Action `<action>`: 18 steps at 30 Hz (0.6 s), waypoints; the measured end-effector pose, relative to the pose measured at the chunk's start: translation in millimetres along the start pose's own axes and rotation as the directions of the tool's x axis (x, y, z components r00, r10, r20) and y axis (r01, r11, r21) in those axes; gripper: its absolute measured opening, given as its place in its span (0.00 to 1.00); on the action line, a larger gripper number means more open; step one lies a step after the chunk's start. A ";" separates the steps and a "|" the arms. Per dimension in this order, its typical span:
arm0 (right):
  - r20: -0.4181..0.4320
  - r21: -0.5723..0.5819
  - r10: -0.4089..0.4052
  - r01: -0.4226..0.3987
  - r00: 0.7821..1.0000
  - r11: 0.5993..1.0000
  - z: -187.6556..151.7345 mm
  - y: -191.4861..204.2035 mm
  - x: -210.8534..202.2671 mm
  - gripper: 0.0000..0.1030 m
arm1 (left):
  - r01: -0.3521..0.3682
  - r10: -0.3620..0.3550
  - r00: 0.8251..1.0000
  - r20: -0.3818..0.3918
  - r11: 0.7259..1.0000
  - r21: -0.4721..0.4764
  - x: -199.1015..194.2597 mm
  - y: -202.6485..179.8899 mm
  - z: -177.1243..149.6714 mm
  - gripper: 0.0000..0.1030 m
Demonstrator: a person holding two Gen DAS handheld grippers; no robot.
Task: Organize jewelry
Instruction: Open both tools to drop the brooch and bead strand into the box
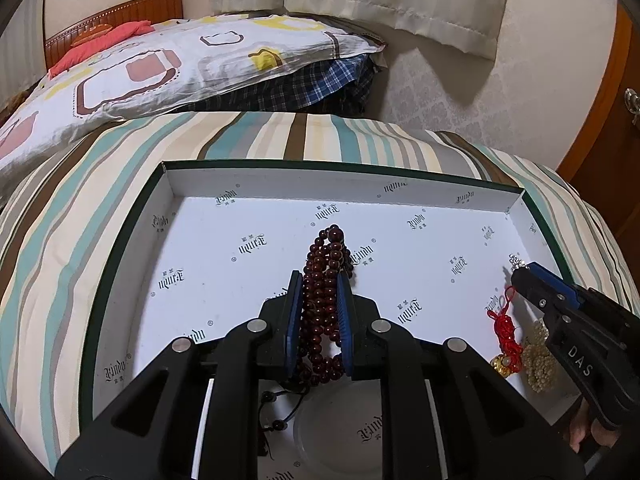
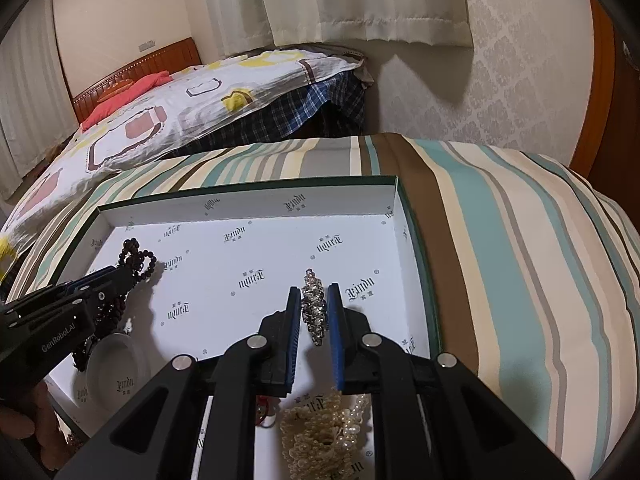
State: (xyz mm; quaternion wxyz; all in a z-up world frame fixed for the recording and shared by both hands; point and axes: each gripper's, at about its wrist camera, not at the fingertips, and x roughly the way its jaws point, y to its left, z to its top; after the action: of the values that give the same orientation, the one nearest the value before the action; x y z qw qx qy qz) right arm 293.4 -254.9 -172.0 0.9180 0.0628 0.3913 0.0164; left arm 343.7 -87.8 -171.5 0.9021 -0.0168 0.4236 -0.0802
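Two pieces are gripped over the box [image 1: 400, 184], beads [image 1: 326, 300] in the left jaws, a sparkly piece [image 2: 314, 312] in the right, while pearls [image 2: 320, 428] and a red charm [image 1: 506, 332] are left unsorted.

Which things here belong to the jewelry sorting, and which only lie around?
For the job:
- dark bead string, held in left gripper
- sparkly piece, held in right gripper
- pearl bunch
- red cord charm
- white box

Lying about:
- striped bedding
- patterned pillow
- curtain
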 end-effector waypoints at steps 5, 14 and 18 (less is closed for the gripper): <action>-0.003 -0.001 0.000 0.000 1.000 1.000 0.7 -0.3 -0.7 0.14 | 0.004 -0.004 1.000 -0.006 1.000 0.003 0.4 0.0 -0.3 0.23; 0.000 -0.006 -0.005 0.005 1.000 1.000 1.7 0.4 -1.6 0.23 | -0.002 0.002 1.000 0.011 1.000 0.009 -2.9 -1.7 0.5 0.38; 0.003 -0.003 -0.004 0.004 1.000 1.000 1.3 -0.4 -2.8 0.30 | -0.002 0.001 1.000 0.029 1.000 0.013 -7.1 -2.7 0.3 0.49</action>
State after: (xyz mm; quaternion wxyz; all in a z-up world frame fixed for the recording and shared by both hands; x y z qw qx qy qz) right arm 292.4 -255.6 -169.1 0.9187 0.0609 0.3899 0.0152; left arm 339.1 -89.3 -165.6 0.9083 -0.0118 0.4100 -0.0820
